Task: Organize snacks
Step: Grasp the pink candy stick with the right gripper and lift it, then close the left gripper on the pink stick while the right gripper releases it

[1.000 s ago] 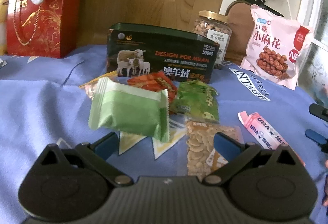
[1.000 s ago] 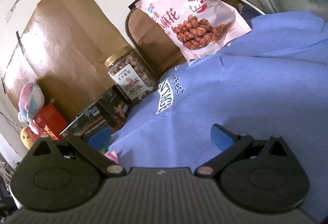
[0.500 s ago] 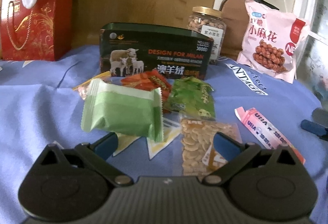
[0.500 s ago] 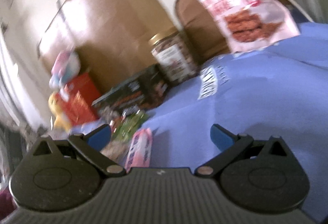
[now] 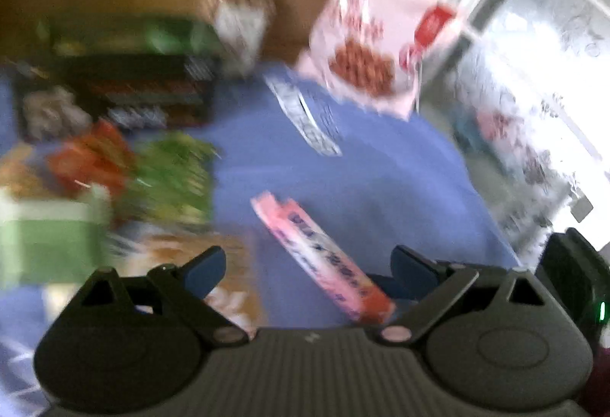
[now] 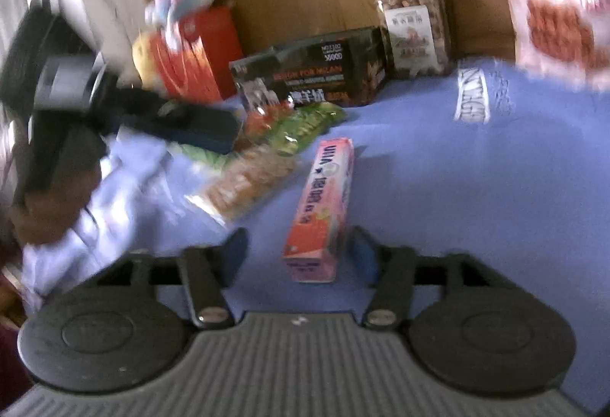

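A long pink snack box (image 6: pixel 324 203) lies on the blue cloth (image 6: pixel 476 195). My right gripper (image 6: pixel 299 251) is low over the box's near end, and its jaws are closing. The box sits in the gap, with room still showing on its left side. In the left wrist view, which is blurred, the same pink box (image 5: pixel 320 260) lies ahead with a blue fingertip (image 5: pixel 381 283) of the right gripper beside its end. My left gripper (image 5: pixel 309 264) stands wide, its jaws closing slightly, pressing on nothing. It hovers over the snack pile (image 6: pixel 267 150).
The pile holds a green packet (image 5: pixel 49 245), a red packet (image 5: pixel 87 161), a green pea packet (image 5: pixel 171 180) and a clear nut bag (image 6: pixel 248 184). Behind stand a dark tin (image 6: pixel 316 70), a nut jar (image 6: pixel 411 24), a big pink bag (image 5: pixel 366 43) and a red gift bag (image 6: pixel 194 54).
The left view swung right, from the snack pile toward the pink box. The right view rolled level and turned left. Its fingers narrowed, and the box now lies between them.
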Demonstrator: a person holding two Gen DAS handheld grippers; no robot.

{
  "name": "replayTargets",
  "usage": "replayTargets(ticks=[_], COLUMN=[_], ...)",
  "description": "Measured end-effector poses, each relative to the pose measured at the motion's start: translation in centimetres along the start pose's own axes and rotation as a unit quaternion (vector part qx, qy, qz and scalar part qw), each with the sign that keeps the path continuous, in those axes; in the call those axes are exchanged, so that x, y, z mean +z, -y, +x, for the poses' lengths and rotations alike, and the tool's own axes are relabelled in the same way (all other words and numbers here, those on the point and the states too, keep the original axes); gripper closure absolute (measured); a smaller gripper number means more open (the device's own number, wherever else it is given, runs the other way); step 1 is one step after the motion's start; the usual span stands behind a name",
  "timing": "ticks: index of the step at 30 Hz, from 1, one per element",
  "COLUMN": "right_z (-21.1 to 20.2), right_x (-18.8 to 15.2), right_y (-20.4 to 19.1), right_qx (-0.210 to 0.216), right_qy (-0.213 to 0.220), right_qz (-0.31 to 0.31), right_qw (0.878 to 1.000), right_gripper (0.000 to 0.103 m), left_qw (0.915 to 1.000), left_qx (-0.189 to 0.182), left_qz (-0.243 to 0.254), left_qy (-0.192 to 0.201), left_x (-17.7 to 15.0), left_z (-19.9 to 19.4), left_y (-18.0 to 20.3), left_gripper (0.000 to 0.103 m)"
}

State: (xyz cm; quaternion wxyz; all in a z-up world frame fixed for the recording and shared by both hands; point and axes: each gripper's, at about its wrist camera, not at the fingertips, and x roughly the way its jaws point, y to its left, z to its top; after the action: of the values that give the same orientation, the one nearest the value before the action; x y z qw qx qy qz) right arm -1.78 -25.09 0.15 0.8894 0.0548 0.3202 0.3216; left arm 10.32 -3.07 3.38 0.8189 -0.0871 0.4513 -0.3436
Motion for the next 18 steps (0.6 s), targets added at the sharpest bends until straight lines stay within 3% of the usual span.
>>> replayTargets(ticks=[2,6,8,12,14,18], right_z=[0.1,-0.2,0.0,1.2,1.7,2.5], right_x=[0.3,0.7,0.7,0.5,1.3,5.7], right_y=[-0.2,2.7,3.8,5.7,5.6,3.1], right_qx=[-0.034,0.006,0.04,0.131,0.153,0.168], right_qy=[-0.011,-0.018,-0.018,-0.023,-0.013,0.021], right_qz=[-0.045,0.039,0.085,0.213,0.225,0.166], right_qw=[0.998,0.999,0.995,0.968,0.962,0.972], right_gripper=[0.077,0.077,0.078,0.077,0.077,0.078], left_qw=[0.9988,0.9965,0.997,0.9952,0.9928,0.9921], left_qx=[-0.021,-0.037,-0.025,-0.016,-0.03,-0.018], left_qz=[-0.027,-0.058,-0.063,-0.095,-0.116,-0.109], left_qy=[-0.035,-0.047,-0.037,-0.017,-0.01,0.059], left_x=[0.6,1.0,1.3,0.9,1.1,4.1], left_z=[2.0,4.3,4.4,3.9,2.8,-1.9], left_y=[-0.1,0.2,-0.2,-1.6,-2.5,-3.1], left_gripper=[0.008,0.009,0.017,0.064,0.068,0.07])
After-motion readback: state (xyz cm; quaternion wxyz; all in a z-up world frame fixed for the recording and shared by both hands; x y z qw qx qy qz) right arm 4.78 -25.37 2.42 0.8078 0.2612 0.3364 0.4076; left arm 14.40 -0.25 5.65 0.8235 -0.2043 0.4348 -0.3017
